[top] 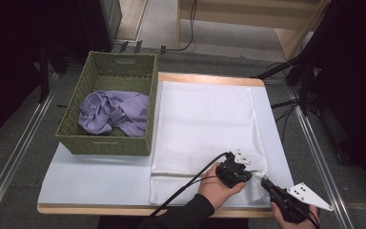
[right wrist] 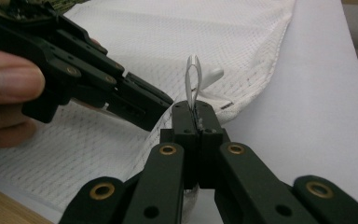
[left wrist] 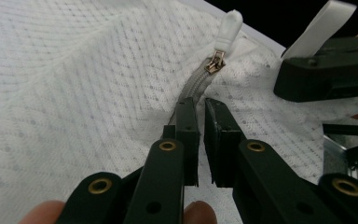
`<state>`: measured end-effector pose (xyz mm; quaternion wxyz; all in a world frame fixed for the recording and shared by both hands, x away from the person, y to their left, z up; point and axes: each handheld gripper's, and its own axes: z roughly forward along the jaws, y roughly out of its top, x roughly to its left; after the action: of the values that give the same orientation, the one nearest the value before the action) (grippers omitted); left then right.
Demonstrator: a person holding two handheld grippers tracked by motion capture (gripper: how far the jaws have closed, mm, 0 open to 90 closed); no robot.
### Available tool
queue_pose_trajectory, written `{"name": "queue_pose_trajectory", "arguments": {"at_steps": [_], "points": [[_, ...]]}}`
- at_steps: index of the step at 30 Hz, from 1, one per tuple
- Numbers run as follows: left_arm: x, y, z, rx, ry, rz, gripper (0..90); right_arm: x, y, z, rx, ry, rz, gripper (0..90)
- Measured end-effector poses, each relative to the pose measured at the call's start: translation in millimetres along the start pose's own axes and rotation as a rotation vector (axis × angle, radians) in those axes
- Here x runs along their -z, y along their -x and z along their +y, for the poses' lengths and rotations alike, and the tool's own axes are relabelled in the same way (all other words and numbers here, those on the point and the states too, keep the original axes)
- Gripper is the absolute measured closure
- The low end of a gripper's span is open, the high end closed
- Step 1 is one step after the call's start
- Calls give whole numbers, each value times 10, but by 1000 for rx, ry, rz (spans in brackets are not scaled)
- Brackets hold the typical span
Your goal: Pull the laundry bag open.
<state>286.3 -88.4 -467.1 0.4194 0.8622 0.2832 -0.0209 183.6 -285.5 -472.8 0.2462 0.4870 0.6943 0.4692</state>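
Note:
A white mesh bag (top: 205, 119) lies flat on the table, its zipper at the near right corner. My left gripper (left wrist: 201, 112) is shut on the mesh bag right at the grey zipper tape, just below the brass slider (left wrist: 216, 61) and its white pull (left wrist: 228, 28). My right gripper (right wrist: 194, 109) is shut on a white loop (right wrist: 193, 79) that stands up at the bag's corner. In the high view the left gripper (top: 249, 173) and the right gripper (top: 264, 180) meet tip to tip at that corner.
A green woven basket (top: 102, 143) with a crumpled lilac cloth (top: 114, 112) stands at the table's left, touching the bag's edge. The table's wooden front edge (top: 100, 209) runs close below my hands. Dark stands and cables rise off the right side.

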Motion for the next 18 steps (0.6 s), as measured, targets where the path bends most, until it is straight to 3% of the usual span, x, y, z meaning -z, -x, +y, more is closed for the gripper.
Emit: {"name": "queue_pose_trajectory", "arguments": {"at_steps": [5, 18], "points": [[74, -50, 70, 64, 57, -16, 834, -1, -3, -7, 12, -9, -2, 900], [24, 54, 325, 104, 83, -39, 656, -27, -31, -9, 40, -24, 2, 900]]}}
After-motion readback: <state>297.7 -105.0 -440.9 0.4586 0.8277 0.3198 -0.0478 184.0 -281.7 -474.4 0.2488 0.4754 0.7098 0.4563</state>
